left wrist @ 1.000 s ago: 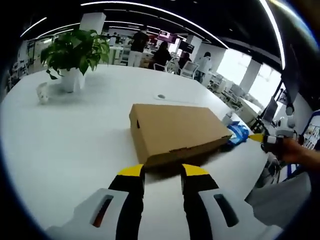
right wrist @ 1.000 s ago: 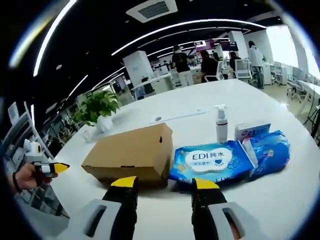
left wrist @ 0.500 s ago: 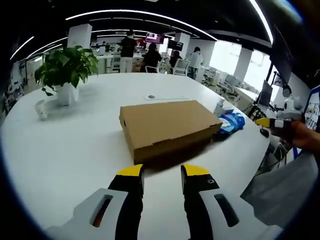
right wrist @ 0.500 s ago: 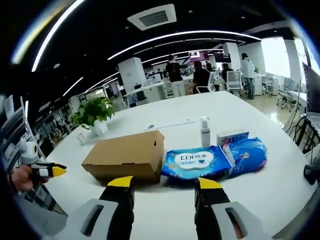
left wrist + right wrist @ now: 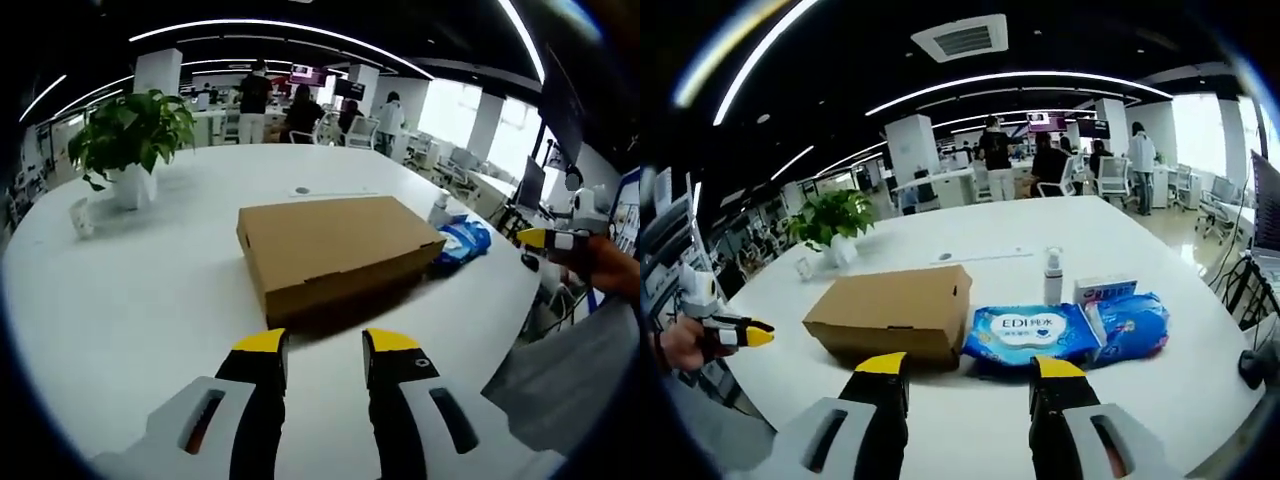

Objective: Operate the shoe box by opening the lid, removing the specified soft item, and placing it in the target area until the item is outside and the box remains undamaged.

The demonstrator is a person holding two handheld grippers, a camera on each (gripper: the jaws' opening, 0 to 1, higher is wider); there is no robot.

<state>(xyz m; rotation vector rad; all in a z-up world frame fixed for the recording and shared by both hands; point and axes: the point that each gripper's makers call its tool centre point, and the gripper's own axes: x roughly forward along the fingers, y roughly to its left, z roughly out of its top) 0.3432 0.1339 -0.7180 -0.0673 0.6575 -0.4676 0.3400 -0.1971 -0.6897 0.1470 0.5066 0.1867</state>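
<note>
A brown cardboard shoe box (image 5: 335,250) lies on the white table (image 5: 130,280) with its lid down. It is also in the right gripper view, shoe box (image 5: 895,312). My left gripper (image 5: 326,343) is open, just short of the box's near end, touching nothing. My right gripper (image 5: 971,367) is open too, with the box's corner and a blue wipes pack (image 5: 1030,332) ahead of it. The right gripper (image 5: 550,238) enters the left gripper view at the far right, held by a hand; the left gripper (image 5: 738,333) enters the right gripper view at the left.
A second blue pack (image 5: 1132,318), a small white box (image 5: 1106,290) and a pump bottle (image 5: 1053,277) sit right of the shoe box. A potted plant (image 5: 130,140) and a small cup (image 5: 84,215) stand at the table's far left. People and desks fill the room behind.
Both views have pulled back slightly from the table, so the box looks smaller than one second ago. The box and packs have not moved; both grippers stay open.
</note>
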